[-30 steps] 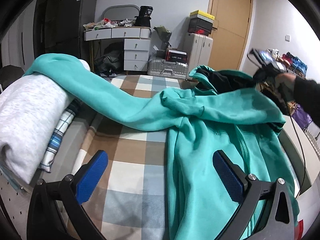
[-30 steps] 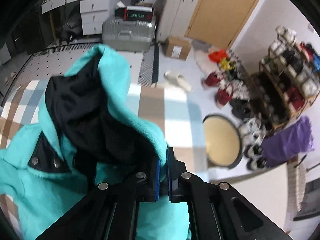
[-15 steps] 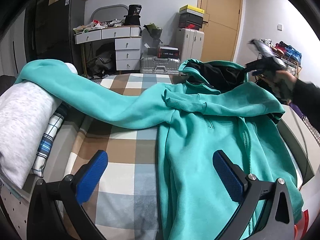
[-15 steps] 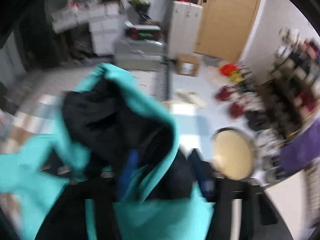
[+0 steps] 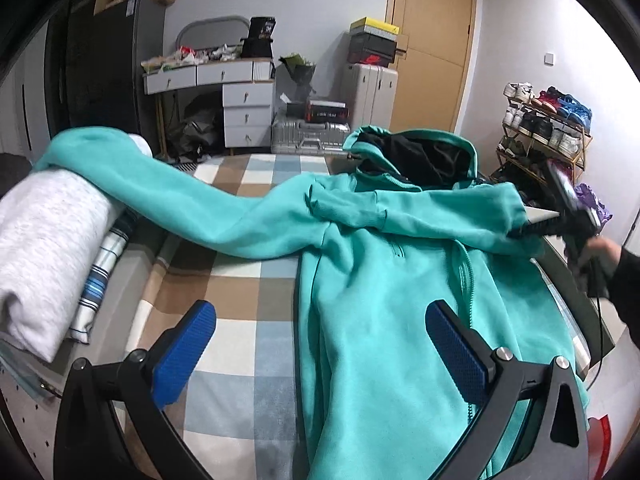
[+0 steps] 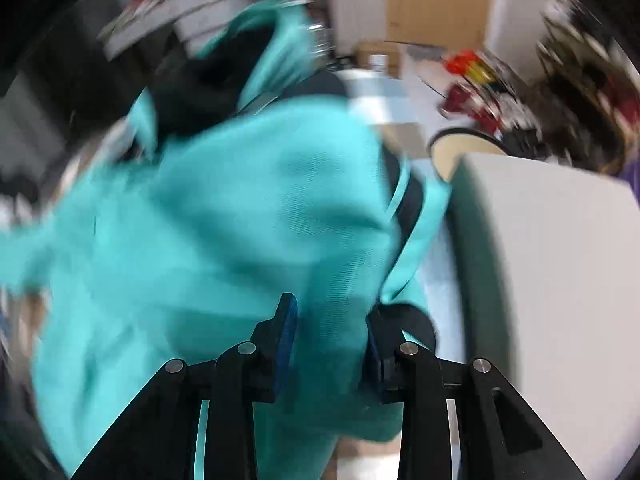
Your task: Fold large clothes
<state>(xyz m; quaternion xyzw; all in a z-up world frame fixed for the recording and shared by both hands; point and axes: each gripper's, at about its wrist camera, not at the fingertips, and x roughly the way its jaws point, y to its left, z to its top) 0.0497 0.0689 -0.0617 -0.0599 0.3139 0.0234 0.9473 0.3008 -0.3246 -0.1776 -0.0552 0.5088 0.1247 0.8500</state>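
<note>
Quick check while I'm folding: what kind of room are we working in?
Most likely a lived-in bedroom. The teal hoodie lies on a bed with a checked sheet; behind it stand a white drawer desk, suitcases and a shoe rack near the wooden door.

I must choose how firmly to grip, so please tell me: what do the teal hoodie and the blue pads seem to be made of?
The hoodie looks like thick matte knit cotton or fleece: soft folds, ribbed cuff, no shine. Its hood lining looks like a smoother black fabric. The pads on the left tongs look like textured rubber or plastic, with a fine grid of bumps.
</note>
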